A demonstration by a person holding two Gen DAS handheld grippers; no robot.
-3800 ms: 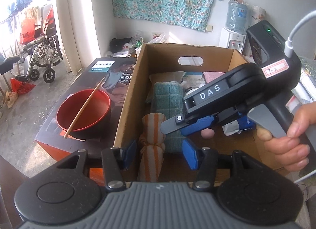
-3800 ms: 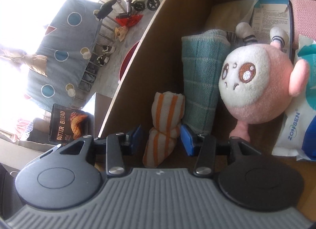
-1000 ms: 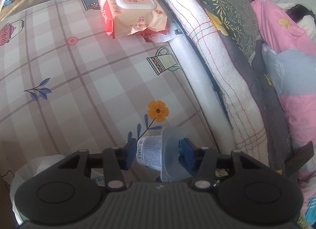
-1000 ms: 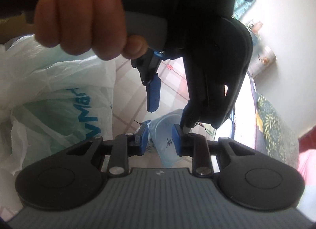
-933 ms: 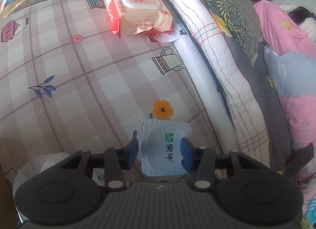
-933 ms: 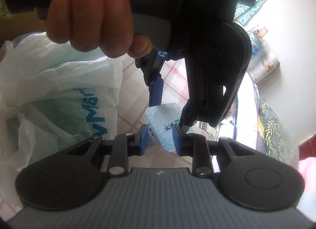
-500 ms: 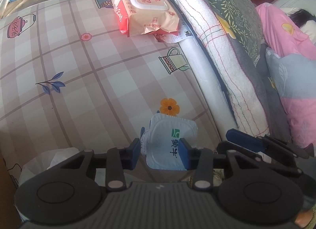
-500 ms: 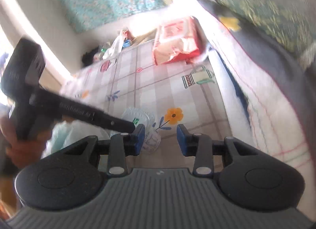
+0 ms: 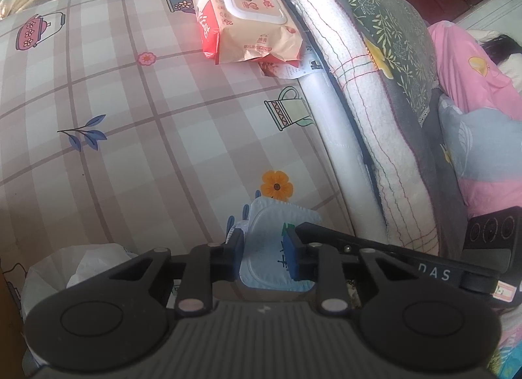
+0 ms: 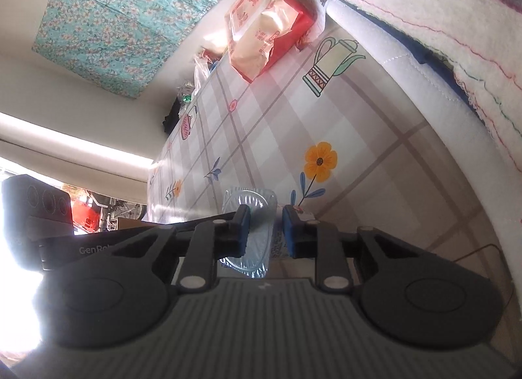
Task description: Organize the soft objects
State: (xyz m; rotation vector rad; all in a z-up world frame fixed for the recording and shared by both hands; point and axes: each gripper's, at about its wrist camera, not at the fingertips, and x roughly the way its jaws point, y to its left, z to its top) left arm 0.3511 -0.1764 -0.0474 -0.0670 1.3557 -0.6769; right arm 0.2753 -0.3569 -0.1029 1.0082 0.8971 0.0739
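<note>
Since the earlier frame the right claw (image 10: 266,228) has swung round and rolled over, so its view is now tipped sideways, and both claws have just been closing with the small plastic cup (image 9: 277,248) between their blue pads. The cup sits low on a checked tablecloth (image 9: 130,118) printed with an orange flower (image 9: 276,185) just ahead of the left claw (image 9: 266,253), teapots and leaf sprigs; the cloth looks smooth and glossy. Far ahead of the claws lies a soft pack of wet wipes (image 9: 244,16) in peach and red film with a white flip lid. To the right of the left claw run a white padded edge, a fluffy white blanket (image 9: 368,111) with coloured stitched lines, a dark leaf-print cover and pink bedding. A floral teal cloth (image 10: 130,13) hangs on the wall. The left claw is clamped on the cup's sides, its pale blue foil lid facing up. The right claw's finger reaches in from the right, and its pads pinch the cup's clear ribbed body. A crumpled white plastic bag (image 9: 91,261) lies left of the left claw.
</note>
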